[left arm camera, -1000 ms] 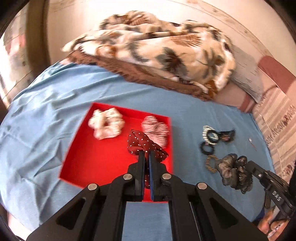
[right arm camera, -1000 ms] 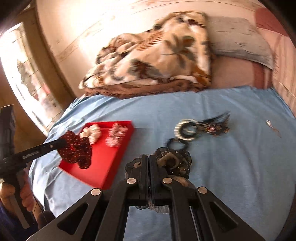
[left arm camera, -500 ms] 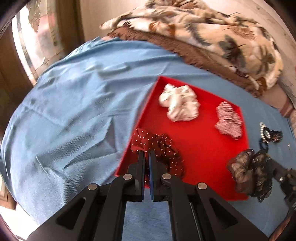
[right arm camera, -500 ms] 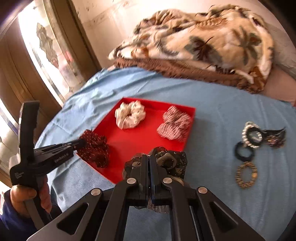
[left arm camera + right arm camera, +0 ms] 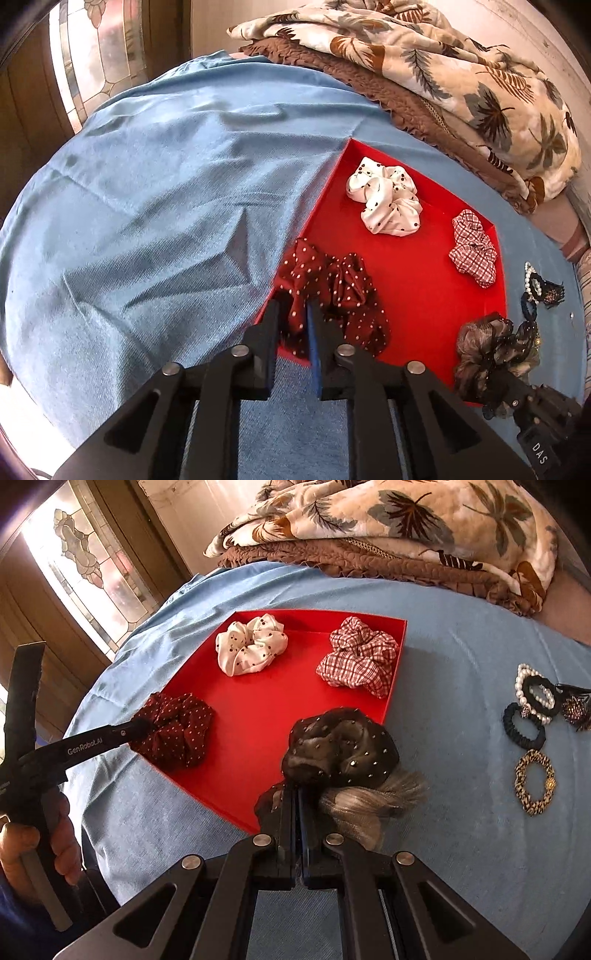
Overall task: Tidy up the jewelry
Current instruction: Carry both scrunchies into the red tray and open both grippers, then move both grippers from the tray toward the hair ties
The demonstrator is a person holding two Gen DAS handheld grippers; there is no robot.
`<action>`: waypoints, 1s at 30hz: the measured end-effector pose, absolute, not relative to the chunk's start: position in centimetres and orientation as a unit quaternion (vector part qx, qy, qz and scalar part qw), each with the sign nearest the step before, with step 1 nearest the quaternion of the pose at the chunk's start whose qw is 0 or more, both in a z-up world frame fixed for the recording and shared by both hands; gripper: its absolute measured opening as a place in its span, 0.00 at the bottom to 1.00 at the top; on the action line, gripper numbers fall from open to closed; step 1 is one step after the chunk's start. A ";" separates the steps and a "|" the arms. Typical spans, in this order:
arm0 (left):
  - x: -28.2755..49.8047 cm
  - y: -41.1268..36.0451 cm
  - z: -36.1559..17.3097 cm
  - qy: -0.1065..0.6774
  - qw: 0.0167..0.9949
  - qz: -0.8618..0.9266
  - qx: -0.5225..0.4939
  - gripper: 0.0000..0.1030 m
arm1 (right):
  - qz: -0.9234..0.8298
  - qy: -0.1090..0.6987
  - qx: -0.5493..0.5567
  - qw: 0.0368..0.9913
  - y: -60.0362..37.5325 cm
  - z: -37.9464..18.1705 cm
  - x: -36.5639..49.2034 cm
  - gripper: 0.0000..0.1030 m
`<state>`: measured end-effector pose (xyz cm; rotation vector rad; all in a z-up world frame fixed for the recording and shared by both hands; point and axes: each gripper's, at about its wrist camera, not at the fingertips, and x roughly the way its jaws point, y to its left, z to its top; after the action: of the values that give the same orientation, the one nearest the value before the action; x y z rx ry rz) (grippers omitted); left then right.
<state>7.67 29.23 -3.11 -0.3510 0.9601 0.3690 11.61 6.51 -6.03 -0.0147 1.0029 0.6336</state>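
A red tray (image 5: pixel 417 302) (image 5: pixel 258 709) lies on the blue sheet. It holds a white dotted scrunchie (image 5: pixel 384 201) and a red checked scrunchie (image 5: pixel 472 251) along its far side. A maroon dotted scrunchie (image 5: pixel 343 291) (image 5: pixel 177 731) rests in the near left corner. My left gripper (image 5: pixel 292 306) (image 5: pixel 142 725) is opening, with a fold of that scrunchie loose between the jaws. My right gripper (image 5: pixel 296 790) is shut on a dark studded scrunchie (image 5: pixel 340 746) (image 5: pixel 487 347) with a grey tuft. That scrunchie hangs over the tray's near right corner.
Right of the tray lie pearl and black hair ties (image 5: pixel 532 701) and a gold chain bracelet (image 5: pixel 533 781). A leaf-print blanket (image 5: pixel 388 524) is piled at the far side. A stained-glass window (image 5: pixel 81 557) is at the left. A hand (image 5: pixel 22 845) holds the left gripper.
Both grippers came down toward the tray. The maroon scrunchie went from hanging to resting in the near left corner, and the left jaws parted. The dark scrunchie moved over the tray's near right corner.
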 end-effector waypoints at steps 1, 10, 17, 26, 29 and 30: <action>7.4 29.1 -3.0 0.454 0.858 0.175 -0.166 0.16 | 0.298 0.473 -0.007 0.829 6.3 -6.1 11.4 0.03; 5.1 28.6 -0.4 0.415 0.876 0.176 -0.172 0.49 | 0.296 0.474 -0.003 0.829 5.8 -5.9 10.8 0.03; 2.7 27.2 2.9 0.376 0.895 0.184 -0.156 0.64 | 0.299 0.441 0.001 0.846 5.8 -3.5 10.2 0.51; 1.4 23.1 3.7 0.380 0.903 0.144 -0.138 0.66 | 0.276 0.407 0.049 0.869 0.1 -0.9 8.9 0.60; 1.4 19.9 3.7 0.383 0.909 0.109 -0.124 0.66 | 0.238 0.404 0.066 0.881 -4.0 -1.3 8.3 0.61; 1.5 19.0 3.7 0.384 0.910 0.099 -0.120 0.66 | 0.222 0.405 0.068 0.884 -5.5 -1.6 8.2 0.62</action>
<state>1.48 19.03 3.66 -0.2479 0.7916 0.2043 8.17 -5.52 -1.57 0.1407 0.8425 0.4622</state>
